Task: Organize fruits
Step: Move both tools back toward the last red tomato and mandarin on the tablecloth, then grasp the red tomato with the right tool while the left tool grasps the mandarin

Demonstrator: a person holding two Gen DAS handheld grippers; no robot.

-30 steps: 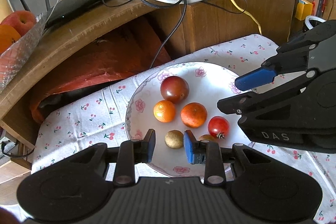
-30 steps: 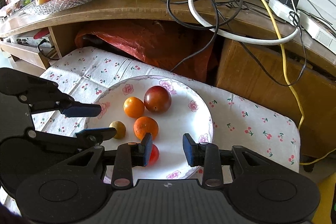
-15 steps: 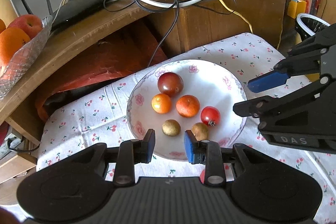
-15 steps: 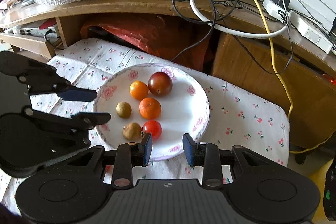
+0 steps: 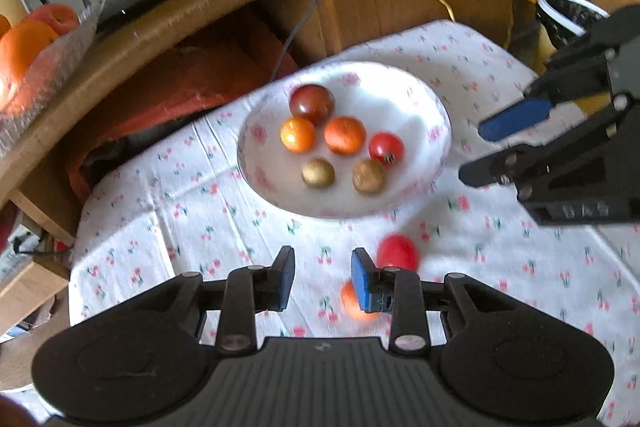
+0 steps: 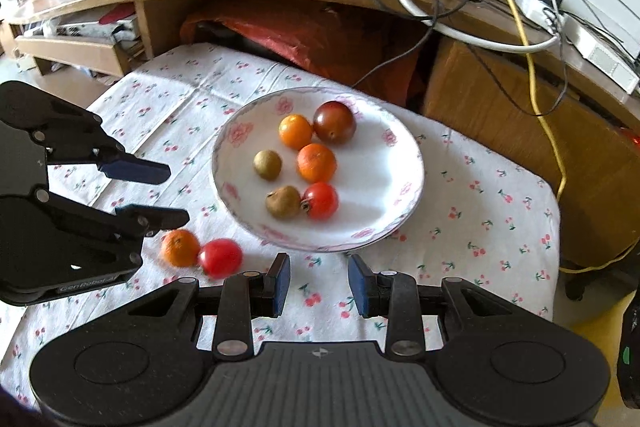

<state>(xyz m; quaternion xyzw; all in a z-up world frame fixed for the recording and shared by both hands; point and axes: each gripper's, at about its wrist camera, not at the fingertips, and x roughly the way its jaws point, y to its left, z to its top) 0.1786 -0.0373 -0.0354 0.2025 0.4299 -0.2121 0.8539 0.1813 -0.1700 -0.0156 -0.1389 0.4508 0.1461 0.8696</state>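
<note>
Both grippers, left gripper (image 5: 322, 277) and right gripper (image 6: 314, 283), gape empty at lower frame centre, while a red tomato (image 6: 220, 257) and small orange (image 6: 181, 247) await collection beside the plate (image 6: 404, 187), lower left.

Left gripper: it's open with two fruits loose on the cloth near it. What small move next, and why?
Probably ease the left gripper down and rightward over the red tomato, then close. It and the small orange lie on the cloth outside the plate, close to that gripper's open fingers. The right gripper is also open but farther off.
</note>
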